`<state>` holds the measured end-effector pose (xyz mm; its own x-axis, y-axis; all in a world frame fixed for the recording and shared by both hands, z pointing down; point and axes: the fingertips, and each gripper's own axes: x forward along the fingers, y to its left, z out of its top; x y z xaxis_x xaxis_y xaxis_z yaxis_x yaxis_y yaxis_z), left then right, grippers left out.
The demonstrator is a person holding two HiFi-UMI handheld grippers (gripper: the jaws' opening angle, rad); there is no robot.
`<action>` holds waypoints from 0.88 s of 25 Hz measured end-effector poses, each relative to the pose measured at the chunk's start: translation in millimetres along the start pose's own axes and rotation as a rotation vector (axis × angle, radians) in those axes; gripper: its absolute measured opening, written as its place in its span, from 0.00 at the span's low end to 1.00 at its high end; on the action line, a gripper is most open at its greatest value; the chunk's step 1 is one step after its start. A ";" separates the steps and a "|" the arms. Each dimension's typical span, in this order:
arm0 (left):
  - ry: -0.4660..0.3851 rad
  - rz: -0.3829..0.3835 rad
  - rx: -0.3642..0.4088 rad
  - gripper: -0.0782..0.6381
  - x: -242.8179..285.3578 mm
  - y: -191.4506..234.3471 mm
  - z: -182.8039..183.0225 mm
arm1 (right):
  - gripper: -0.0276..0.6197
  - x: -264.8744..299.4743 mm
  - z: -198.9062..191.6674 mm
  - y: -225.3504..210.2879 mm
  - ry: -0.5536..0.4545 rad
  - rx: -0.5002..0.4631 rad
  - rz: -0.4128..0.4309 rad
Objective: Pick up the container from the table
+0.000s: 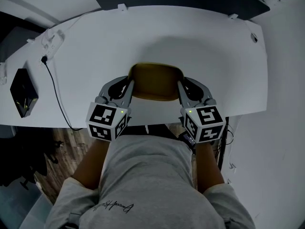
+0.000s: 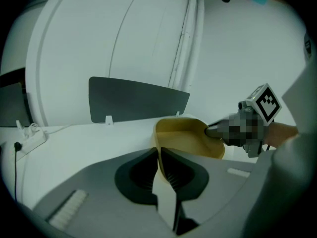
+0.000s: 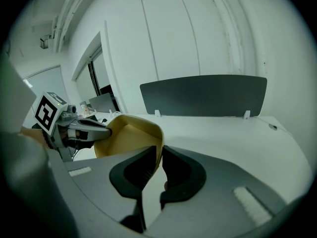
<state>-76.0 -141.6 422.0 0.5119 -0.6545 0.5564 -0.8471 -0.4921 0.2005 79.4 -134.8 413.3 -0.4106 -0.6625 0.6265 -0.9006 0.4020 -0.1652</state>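
Yellow container (image 1: 157,82), underside hidden, walls clamped by left gripper (image 2: 159,151) and right gripper (image 3: 161,152) fingers (image 3: 184,175)

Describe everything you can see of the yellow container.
The container is a mustard-yellow open tub, shallow, round-cornered, plastic-looking and empty. It is by the near edge of the white table. The left gripper is shut on its left rim, the right gripper on its right rim. Whether its base touches the table is unclear.
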 end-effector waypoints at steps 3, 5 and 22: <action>-0.012 0.007 -0.002 0.14 -5.1 -1.8 3.9 | 0.13 -4.2 4.4 1.7 -0.008 -0.008 0.002; -0.018 0.011 -0.003 0.14 -9.1 -2.5 5.9 | 0.13 -7.1 6.6 3.9 -0.014 -0.014 0.003; -0.064 0.061 -0.028 0.14 -33.8 -7.1 13.3 | 0.12 -21.6 20.6 15.9 -0.050 -0.041 0.013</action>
<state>-85.4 -123.7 391.1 0.4665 -0.7187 0.5156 -0.8802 -0.4346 0.1906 71.0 -127.0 381.5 -0.4302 -0.6873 0.5853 -0.8887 0.4362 -0.1410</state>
